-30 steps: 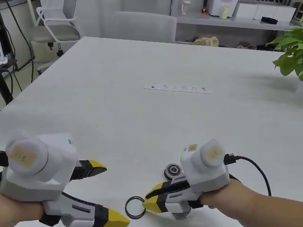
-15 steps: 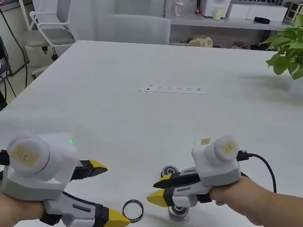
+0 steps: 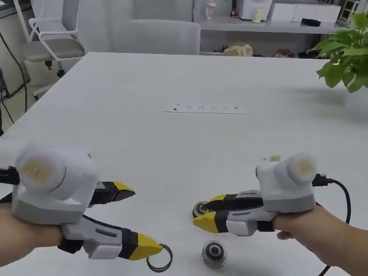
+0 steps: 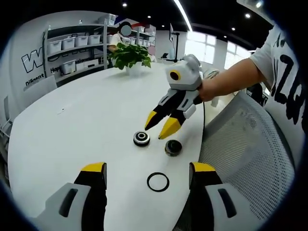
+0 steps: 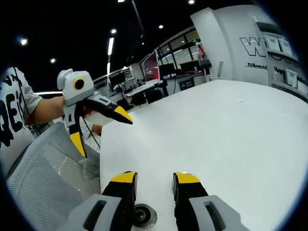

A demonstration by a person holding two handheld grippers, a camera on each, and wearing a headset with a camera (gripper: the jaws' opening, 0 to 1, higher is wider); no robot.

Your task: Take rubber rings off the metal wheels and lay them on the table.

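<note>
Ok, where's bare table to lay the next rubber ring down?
Free: the broad table from the metal wheels out to the socket strip, and toward the plant. Crowded: the near edge, with the rubber ring, left hand-held gripper and right hand-held gripper close together.

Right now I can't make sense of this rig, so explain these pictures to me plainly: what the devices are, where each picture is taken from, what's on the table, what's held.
There is no robot here. A person holds a hand tool with two yellow-tipped fingers in each hand: the left gripper and the right gripper. The head view comes from a camera on the person's head, looking down at both. The two round pictures come from cameras riding on each gripper, looking out along its fingers. On the white table lie a loose black rubber ring, a metal wheel near the table's edge and a second metal wheel just beyond it. Both grippers are open and hold nothing.
</note>
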